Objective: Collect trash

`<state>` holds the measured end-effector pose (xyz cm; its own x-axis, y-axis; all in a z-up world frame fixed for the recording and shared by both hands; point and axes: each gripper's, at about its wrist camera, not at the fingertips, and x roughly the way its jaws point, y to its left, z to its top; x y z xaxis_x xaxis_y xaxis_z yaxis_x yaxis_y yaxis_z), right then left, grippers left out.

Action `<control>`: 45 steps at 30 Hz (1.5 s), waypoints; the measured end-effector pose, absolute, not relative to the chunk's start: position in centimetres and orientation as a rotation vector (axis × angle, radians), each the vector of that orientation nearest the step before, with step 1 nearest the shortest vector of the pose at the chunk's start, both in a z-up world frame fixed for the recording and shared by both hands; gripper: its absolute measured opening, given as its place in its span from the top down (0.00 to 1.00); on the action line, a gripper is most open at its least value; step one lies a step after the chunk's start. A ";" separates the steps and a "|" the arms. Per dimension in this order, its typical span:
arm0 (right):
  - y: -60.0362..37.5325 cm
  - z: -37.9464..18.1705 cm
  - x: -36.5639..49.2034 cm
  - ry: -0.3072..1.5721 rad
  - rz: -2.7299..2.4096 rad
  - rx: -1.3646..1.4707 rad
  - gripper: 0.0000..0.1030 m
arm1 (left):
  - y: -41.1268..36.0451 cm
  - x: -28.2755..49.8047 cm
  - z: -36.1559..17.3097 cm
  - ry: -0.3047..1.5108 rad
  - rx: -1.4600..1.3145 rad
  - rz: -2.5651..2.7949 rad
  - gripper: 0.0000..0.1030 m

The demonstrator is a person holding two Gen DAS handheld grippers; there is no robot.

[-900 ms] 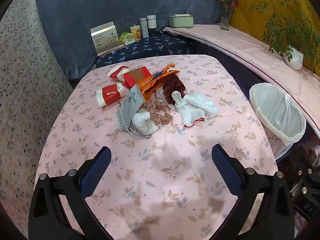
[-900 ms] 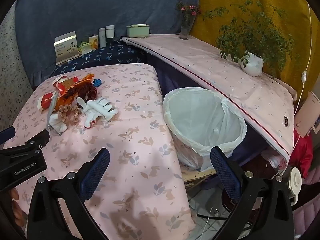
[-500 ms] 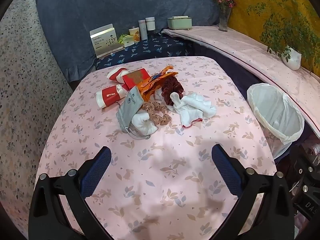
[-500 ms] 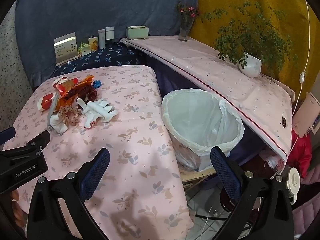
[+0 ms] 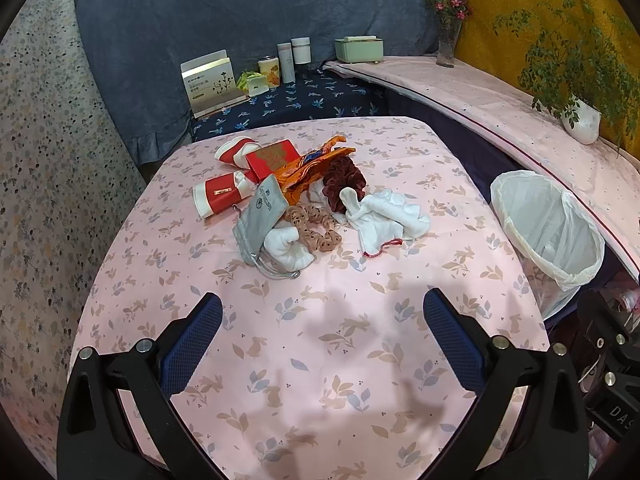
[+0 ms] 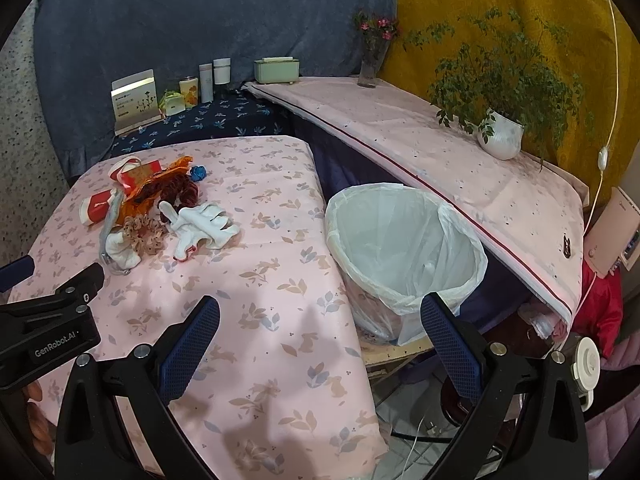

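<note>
A pile of trash lies mid-table: white gloves [image 5: 386,216], a dark red scrunchie [image 5: 344,182], a tan scrunchie [image 5: 316,228], a grey pouch [image 5: 262,216], an orange wrapper [image 5: 310,168], red-and-white packets [image 5: 218,198] and a red box [image 5: 272,158]. The pile shows in the right wrist view too, with the gloves [image 6: 204,226] nearest. A bin lined with a white bag [image 5: 548,232] [image 6: 404,252] stands right of the table. My left gripper [image 5: 322,340] is open and empty, well short of the pile. My right gripper [image 6: 320,340] is open and empty, over the table's right edge by the bin.
The pink floral table [image 5: 312,360] has a dark blue shelf [image 5: 304,100] behind it with a card box, jars and a green box. A pink ledge [image 6: 440,148] on the right carries a potted plant [image 6: 500,136] and a flower vase [image 6: 372,64].
Both grippers have drawn back slightly, so the pile and the bin look a little farther away. Nothing on the table has moved.
</note>
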<state>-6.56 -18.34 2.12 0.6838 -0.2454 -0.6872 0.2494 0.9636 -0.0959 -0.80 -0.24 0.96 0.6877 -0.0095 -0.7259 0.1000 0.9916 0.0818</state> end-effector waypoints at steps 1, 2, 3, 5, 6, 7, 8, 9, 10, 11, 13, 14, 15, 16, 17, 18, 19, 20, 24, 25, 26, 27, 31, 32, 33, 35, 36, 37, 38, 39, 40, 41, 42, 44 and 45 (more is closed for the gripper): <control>-18.3 2.2 -6.6 0.767 -0.277 0.005 0.07 | -0.2 -0.8 0.9 0.810 0.120 -0.062 0.07; -18.3 2.2 -6.6 0.768 -0.277 0.006 0.07 | -0.3 -0.8 1.0 0.810 0.121 -0.062 0.07; -18.3 2.2 -6.6 0.768 -0.276 0.007 0.07 | -0.2 -0.8 1.0 0.811 0.120 -0.062 0.07; -18.2 2.2 -6.7 0.767 -0.276 0.006 0.07 | -0.2 -0.8 1.0 0.810 0.118 -0.062 0.07; -18.2 2.2 -6.7 0.767 -0.277 0.005 0.07 | -0.2 -0.8 0.9 0.810 0.118 -0.060 0.07; -18.2 2.2 -6.7 0.766 -0.277 0.005 0.07 | -0.2 -0.8 1.0 0.811 0.118 -0.060 0.07; -18.2 2.3 -6.7 0.765 -0.276 0.005 0.07 | -0.2 -0.8 0.9 0.811 0.117 -0.063 0.07; -18.2 2.3 -6.7 0.764 -0.276 0.006 0.07 | -0.2 -0.8 0.9 0.811 0.117 -0.062 0.07; -18.2 2.3 -6.7 0.765 -0.276 0.006 0.07 | -0.2 -0.9 0.9 0.810 0.117 -0.061 0.07; -18.2 2.3 -6.7 0.764 -0.276 0.007 0.07 | -0.2 -0.9 0.9 0.808 0.117 -0.060 0.07; -18.1 2.4 -6.8 0.762 -0.277 0.007 0.07 | -0.2 -1.0 1.0 0.808 0.116 -0.060 0.07; -18.1 2.4 -6.8 0.762 -0.276 0.007 0.07 | -0.3 -1.1 1.0 0.806 0.114 -0.061 0.07; -18.2 2.3 -6.8 0.763 -0.275 0.006 0.07 | -0.3 -1.2 1.0 0.805 0.113 -0.060 0.07; -18.1 2.4 -6.8 0.763 -0.276 0.006 0.07 | -0.3 -1.3 1.1 0.803 0.113 -0.059 0.07; -18.2 2.3 -6.8 0.764 -0.276 0.006 0.07 | -0.3 -1.4 1.1 0.802 0.113 -0.059 0.07; -18.2 2.4 -6.8 0.763 -0.276 0.007 0.07 | -0.2 -1.4 1.1 0.802 0.113 -0.058 0.07; -18.2 2.3 -6.8 0.762 -0.277 0.008 0.07 | -0.2 -1.4 1.0 0.802 0.112 -0.059 0.07; -18.2 2.3 -6.8 0.762 -0.278 0.008 0.07 | -0.2 -1.5 1.0 0.803 0.111 -0.059 0.07; -18.1 2.4 -6.9 0.760 -0.277 0.008 0.07 | -0.2 -1.5 1.1 0.802 0.111 -0.060 0.07; -18.1 2.4 -6.9 0.760 -0.277 0.008 0.07 | -0.2 -1.5 1.1 0.802 0.112 -0.060 0.07; -18.1 2.4 -6.9 0.760 -0.276 0.008 0.07 | -0.2 -1.4 1.1 0.802 0.112 -0.060 0.07; -18.1 2.4 -6.9 0.760 -0.276 0.008 0.07 | -0.2 -1.5 1.0 0.801 0.112 -0.060 0.07; -18.1 2.4 -6.9 0.760 -0.276 0.009 0.07 | -0.1 -1.4 1.0 0.802 0.110 -0.060 0.07; -18.1 2.4 -6.9 0.760 -0.275 0.009 0.07 | -0.1 -1.4 1.0 0.802 0.110 -0.060 0.07; -18.1 2.4 -6.9 0.759 -0.275 0.009 0.07 | -0.1 -1.4 1.1 0.802 0.110 -0.060 0.07; -18.1 2.4 -6.9 0.759 -0.276 0.009 0.07 | -0.1 -1.4 1.0 0.803 0.110 -0.061 0.07; -18.1 2.4 -6.9 0.759 -0.275 0.009 0.07 | -0.1 -1.5 1.0 0.803 0.109 -0.061 0.07; -18.1 2.4 -6.9 0.759 -0.275 0.010 0.07 | 0.0 -1.4 1.0 0.803 0.107 -0.062 0.07; -18.1 2.4 -6.9 0.758 -0.276 0.009 0.07 | 0.0 -1.4 1.0 0.804 0.107 -0.063 0.07; -18.1 2.4 -6.9 0.758 -0.276 0.009 0.07 | 0.1 -1.4 1.1 0.804 0.107 -0.062 0.07; -18.1 2.4 -6.9 0.758 -0.276 0.008 0.07 | 0.1 -1.4 1.0 0.803 0.108 -0.060 0.07; -18.1 2.4 -6.9 0.758 -0.276 0.009 0.07 | 0.1 -1.4 1.1 0.801 0.107 -0.059 0.07; -18.1 2.4 -6.9 0.758 -0.276 0.010 0.07 | 0.1 -1.4 1.1 0.801 0.107 -0.059 0.07; -18.1 2.4 -7.0 0.757 -0.275 0.009 0.07 | 0.1 -1.4 1.1 0.803 0.106 -0.059 0.07; -18.1 2.4 -7.0 0.757 -0.276 0.009 0.07 | 0.1 -1.4 1.1 0.802 0.106 -0.059 0.07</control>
